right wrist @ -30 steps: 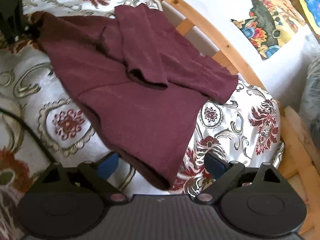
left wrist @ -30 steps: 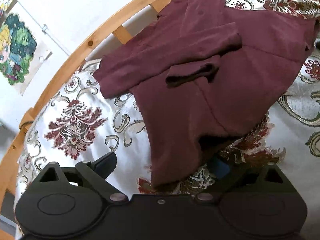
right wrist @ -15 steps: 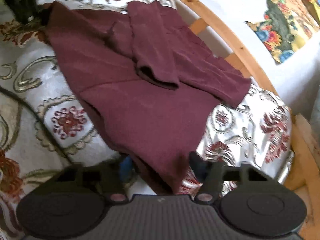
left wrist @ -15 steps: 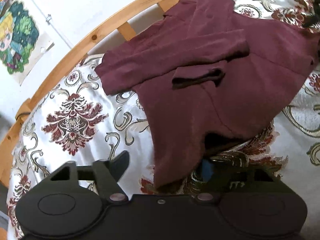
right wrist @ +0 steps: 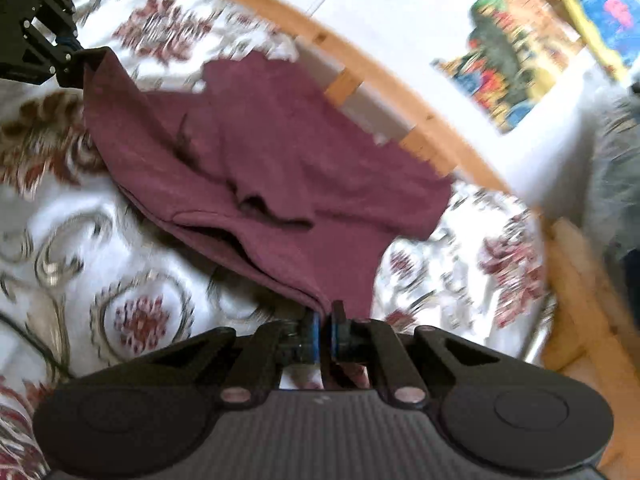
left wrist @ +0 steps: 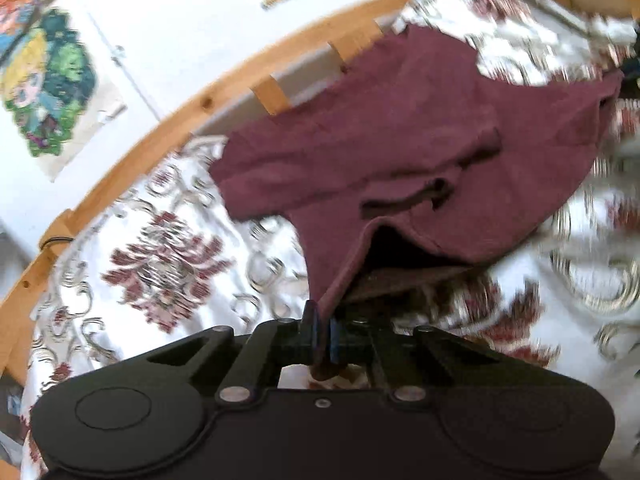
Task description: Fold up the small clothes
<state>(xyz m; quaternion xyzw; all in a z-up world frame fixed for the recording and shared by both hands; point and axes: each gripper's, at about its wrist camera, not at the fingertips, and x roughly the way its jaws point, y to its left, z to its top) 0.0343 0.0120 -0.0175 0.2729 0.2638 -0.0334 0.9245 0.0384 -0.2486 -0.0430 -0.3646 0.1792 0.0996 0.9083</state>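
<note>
A small maroon shirt [left wrist: 400, 140] lies on a floral bedspread [left wrist: 168, 256], its sleeves folded in over the body. My left gripper [left wrist: 323, 320] is shut on one bottom corner of the shirt and lifts the hem off the bed. My right gripper [right wrist: 325, 318] is shut on the other bottom corner of the shirt [right wrist: 288, 160], which hangs raised there too. The left gripper also shows in the right wrist view [right wrist: 70, 56] at the top left, holding its corner. Both views are blurred by motion.
A curved wooden bed rail [left wrist: 176, 120] runs behind the shirt, with a white wall and colourful pictures [left wrist: 44, 88] beyond it. The rail [right wrist: 400, 88] also shows in the right wrist view, with grey fabric [right wrist: 616, 184] at the far right.
Both grippers went from open to shut on the shirt's bottom corners. They have lifted the hem and are moving it towards the collar; the views now blur.
</note>
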